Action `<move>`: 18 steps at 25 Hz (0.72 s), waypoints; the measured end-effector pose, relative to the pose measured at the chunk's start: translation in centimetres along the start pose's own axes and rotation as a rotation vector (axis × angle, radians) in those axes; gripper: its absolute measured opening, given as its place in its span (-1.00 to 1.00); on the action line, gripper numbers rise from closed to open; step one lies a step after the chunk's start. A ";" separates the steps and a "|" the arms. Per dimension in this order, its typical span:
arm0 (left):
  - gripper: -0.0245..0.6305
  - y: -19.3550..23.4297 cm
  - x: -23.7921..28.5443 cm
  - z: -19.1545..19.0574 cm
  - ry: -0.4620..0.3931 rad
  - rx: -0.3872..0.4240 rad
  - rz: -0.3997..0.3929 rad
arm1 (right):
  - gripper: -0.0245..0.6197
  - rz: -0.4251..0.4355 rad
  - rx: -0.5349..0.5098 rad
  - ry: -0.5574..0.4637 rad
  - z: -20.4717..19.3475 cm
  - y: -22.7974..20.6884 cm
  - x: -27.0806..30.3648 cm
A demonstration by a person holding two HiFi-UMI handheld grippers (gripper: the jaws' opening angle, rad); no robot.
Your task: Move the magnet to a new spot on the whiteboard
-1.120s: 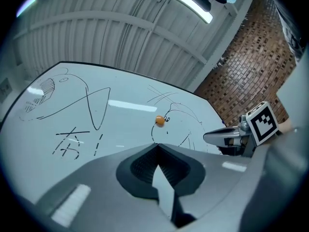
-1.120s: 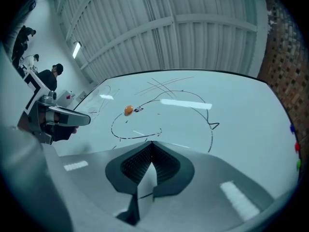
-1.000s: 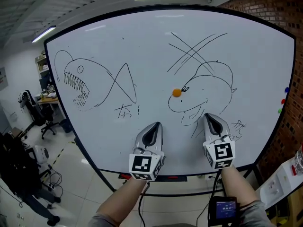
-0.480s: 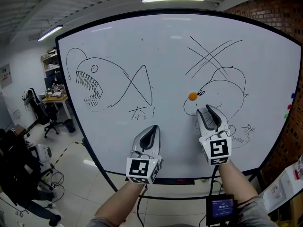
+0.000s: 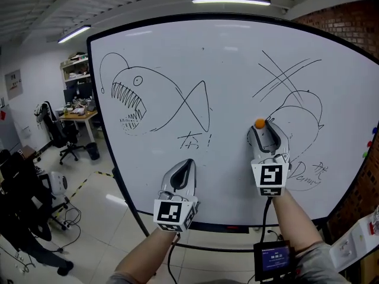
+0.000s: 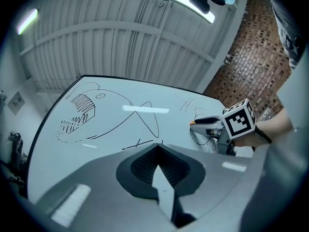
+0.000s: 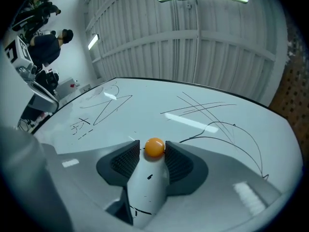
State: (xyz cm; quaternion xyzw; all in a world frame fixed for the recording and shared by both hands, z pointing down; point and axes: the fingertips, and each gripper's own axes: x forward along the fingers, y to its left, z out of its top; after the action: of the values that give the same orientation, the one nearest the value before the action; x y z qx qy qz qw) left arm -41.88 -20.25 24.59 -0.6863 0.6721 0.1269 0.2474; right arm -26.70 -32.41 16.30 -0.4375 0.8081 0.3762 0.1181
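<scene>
A small orange magnet (image 5: 259, 123) (image 7: 154, 147) sticks to the whiteboard (image 5: 225, 70) beside the right-hand fish drawing. My right gripper (image 5: 264, 128) (image 7: 153, 144) is held up against the board with the magnet between its fingertips. Its jaws are opening and the pads flank the magnet without clearly pressing on it. My left gripper (image 5: 188, 162) (image 6: 157, 147) hangs lower, in front of the board's bottom middle, shut and empty. The left gripper view also shows the right gripper (image 6: 197, 123) at the board.
The board carries a toothed fish sketch (image 5: 133, 99) at left and crossed lines (image 5: 287, 76) at upper right. Small coloured magnets (image 5: 372, 136) sit at its right edge by a brick wall (image 5: 355, 22). An office chair (image 5: 59, 141) and a person (image 5: 18, 206) are at far left.
My right gripper has risen up the board to the magnet and opened its jaws around it. The left gripper has stayed low and shut.
</scene>
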 end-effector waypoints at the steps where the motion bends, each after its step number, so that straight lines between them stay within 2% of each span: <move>1: -0.93 0.1 -0.1 0.0 0.000 0.001 0.002 | -0.42 -0.011 -0.008 0.002 0.0 -0.1 0.0; 4: -0.92 0.3 -0.3 -0.1 0.001 -0.001 0.002 | -0.53 -0.021 -0.013 0.009 0.0 0.1 0.0; 9: -0.93 -0.6 -0.2 -0.2 0.007 -0.017 -0.014 | -0.53 -0.017 0.025 0.035 -0.5 -0.1 -0.4; 18: -0.92 -4.7 2.1 -2.3 0.020 -0.065 -0.083 | -0.53 -0.024 0.044 0.121 -4.9 -2.3 -4.0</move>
State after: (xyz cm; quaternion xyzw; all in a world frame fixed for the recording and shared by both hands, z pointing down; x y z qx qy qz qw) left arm -37.43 -23.38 26.22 -0.7224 0.6410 0.1316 0.2234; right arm -21.83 -34.17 20.62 -0.4664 0.8165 0.3299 0.0833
